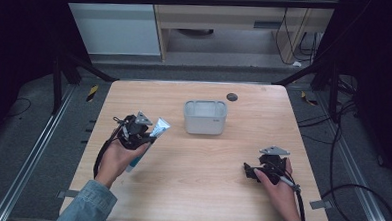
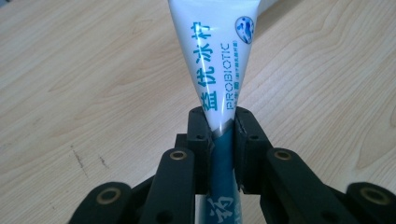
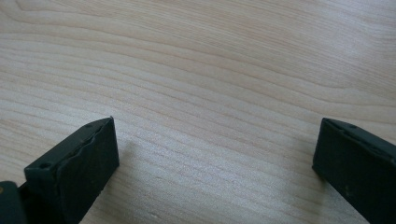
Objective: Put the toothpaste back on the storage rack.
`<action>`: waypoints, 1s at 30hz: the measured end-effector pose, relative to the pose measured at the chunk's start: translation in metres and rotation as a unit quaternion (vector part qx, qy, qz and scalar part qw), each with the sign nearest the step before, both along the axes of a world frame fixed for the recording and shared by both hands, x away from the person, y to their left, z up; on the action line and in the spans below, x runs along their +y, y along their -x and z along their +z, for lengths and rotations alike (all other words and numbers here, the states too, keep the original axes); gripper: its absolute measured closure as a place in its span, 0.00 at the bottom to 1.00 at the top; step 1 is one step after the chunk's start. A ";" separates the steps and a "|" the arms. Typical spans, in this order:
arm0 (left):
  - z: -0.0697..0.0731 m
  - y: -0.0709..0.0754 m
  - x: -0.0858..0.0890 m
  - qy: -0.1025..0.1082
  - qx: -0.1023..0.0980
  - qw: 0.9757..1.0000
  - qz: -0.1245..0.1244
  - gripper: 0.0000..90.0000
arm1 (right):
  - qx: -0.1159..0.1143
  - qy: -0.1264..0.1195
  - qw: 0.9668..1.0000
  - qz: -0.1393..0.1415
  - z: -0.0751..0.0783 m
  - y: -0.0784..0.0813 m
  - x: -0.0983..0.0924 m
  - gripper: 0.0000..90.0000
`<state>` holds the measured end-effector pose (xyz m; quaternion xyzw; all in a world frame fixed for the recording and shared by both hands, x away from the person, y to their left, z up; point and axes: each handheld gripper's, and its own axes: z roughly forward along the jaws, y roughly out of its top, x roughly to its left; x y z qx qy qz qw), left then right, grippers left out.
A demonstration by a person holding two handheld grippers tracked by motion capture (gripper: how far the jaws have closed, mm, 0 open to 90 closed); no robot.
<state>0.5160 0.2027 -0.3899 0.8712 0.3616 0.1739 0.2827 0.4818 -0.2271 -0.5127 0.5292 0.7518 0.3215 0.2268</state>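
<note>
A white and teal toothpaste tube (image 1: 153, 133) is clamped in my left gripper (image 1: 142, 135) at the table's left side, held just above the wood. In the left gripper view the two black jaws press on the tube (image 2: 215, 60) near its middle, at my left gripper (image 2: 223, 128), and its flat crimped end points away from the camera. My right gripper (image 1: 254, 170) rests low near the table's front right, its jaws wide apart over bare wood (image 3: 215, 140) with nothing between them.
A grey-white rectangular bin (image 1: 205, 117) stands at the table's middle, toward the back. A small dark round mark (image 1: 231, 96) sits near the far edge. Black frame posts and cables flank the wooden table (image 1: 195, 190).
</note>
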 end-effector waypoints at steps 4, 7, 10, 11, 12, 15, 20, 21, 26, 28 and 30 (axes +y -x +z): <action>0.001 0.000 -0.003 -0.009 0.004 1.000 -0.015 0.87 | 0.000 0.000 1.000 0.000 0.000 0.000 0.000 0.01; 0.002 0.001 -0.004 -0.006 0.001 1.000 -0.015 0.87 | 0.000 0.000 1.000 0.000 0.000 0.000 0.000 0.01; 0.004 0.000 -0.004 0.002 -0.006 1.000 -0.012 0.87 | 0.000 0.000 1.000 0.000 0.000 0.000 0.000 0.01; 0.004 0.000 -0.004 0.004 -0.008 1.000 -0.010 0.87 | 0.000 0.000 1.000 0.000 0.000 0.000 0.000 0.01; 0.004 0.000 -0.005 0.005 -0.008 1.000 -0.010 0.87 | 0.000 0.000 1.000 0.000 0.000 0.000 0.000 0.01; 0.006 0.001 -0.007 0.009 -0.018 1.000 -0.004 0.87 | 0.000 0.000 1.000 0.001 0.000 0.000 0.000 0.01; 0.012 0.004 -0.010 0.012 -0.034 0.999 -0.001 0.87 | 0.000 0.000 1.000 0.000 0.000 0.000 0.000 0.01; 0.012 0.004 -0.010 0.015 -0.035 0.999 0.000 0.87 | 0.000 0.000 1.000 0.000 0.000 0.000 0.000 0.01; 0.011 0.002 -0.013 0.022 -0.037 0.999 0.002 0.87 | 0.000 0.000 1.000 0.000 0.000 0.000 0.000 0.01; 0.011 0.002 -0.016 0.025 -0.038 0.999 0.002 0.87 | 0.000 0.000 1.000 0.000 0.000 0.000 0.000 0.01; 0.011 0.002 -0.018 0.027 -0.039 0.999 -0.001 0.87 | 0.000 0.000 1.000 0.000 0.000 0.000 0.000 0.01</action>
